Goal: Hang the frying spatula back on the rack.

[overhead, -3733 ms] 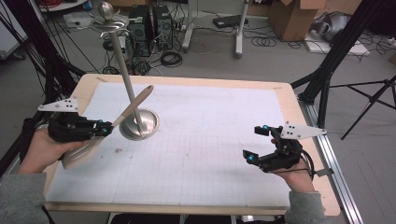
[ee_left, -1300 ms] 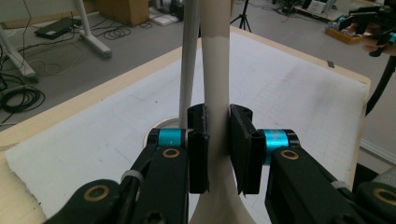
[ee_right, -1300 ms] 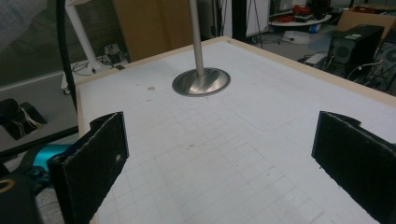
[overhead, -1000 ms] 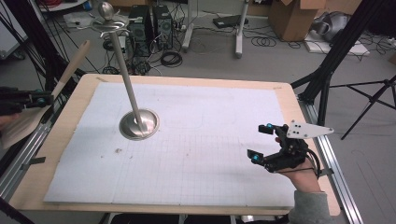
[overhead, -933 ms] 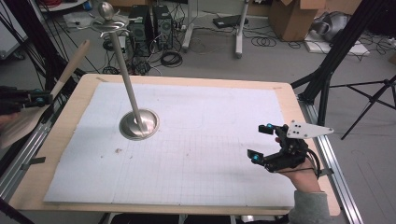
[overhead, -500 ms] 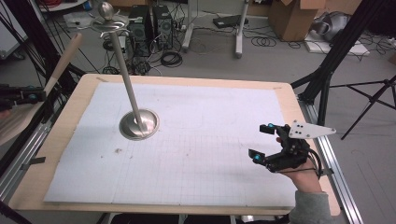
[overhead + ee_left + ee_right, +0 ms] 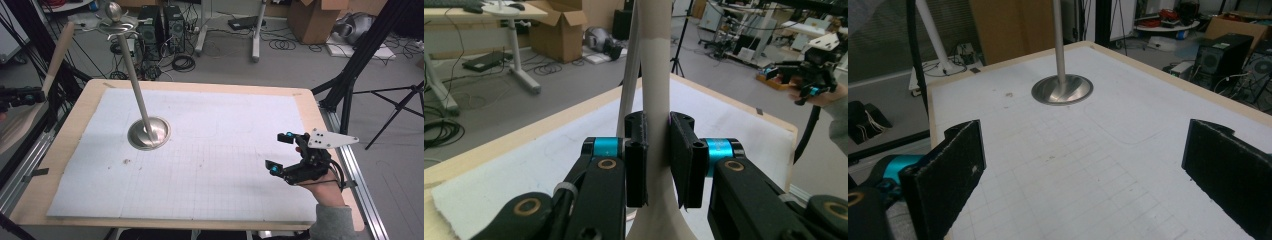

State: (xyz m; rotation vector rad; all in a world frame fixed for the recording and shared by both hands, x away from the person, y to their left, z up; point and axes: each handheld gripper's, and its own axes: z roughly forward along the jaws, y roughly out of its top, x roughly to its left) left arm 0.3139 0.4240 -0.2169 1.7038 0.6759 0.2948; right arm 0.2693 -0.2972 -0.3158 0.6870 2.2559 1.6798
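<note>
My left gripper [image 7: 20,95] is off the table's left edge, shut on a long beige wooden utensil [image 7: 56,52] whose handle points up and whose wider end hangs low. In the left gripper view the jaws [image 7: 658,150] clamp the utensil's handle [image 7: 656,75] from both sides. A metal stand has a round base [image 7: 149,133] on the white mat and a thin leaning pole [image 7: 135,80] topped by a ball and hooks [image 7: 116,15]. My right gripper [image 7: 279,152] hovers over the mat's right side, open with nothing between its pads [image 7: 1083,165]. The stand's base [image 7: 1062,90] lies ahead of it.
A gridded white mat [image 7: 210,150] covers a wooden tabletop [image 7: 65,150] with metal rails along its sides. Black tripod legs [image 7: 350,75] stand off the right edge. Computer towers and cables [image 7: 165,30] lie on the floor beyond the far edge.
The utensil in my left gripper has tilted more upright, its handle tip swinging left. The right gripper has stayed where it was.
</note>
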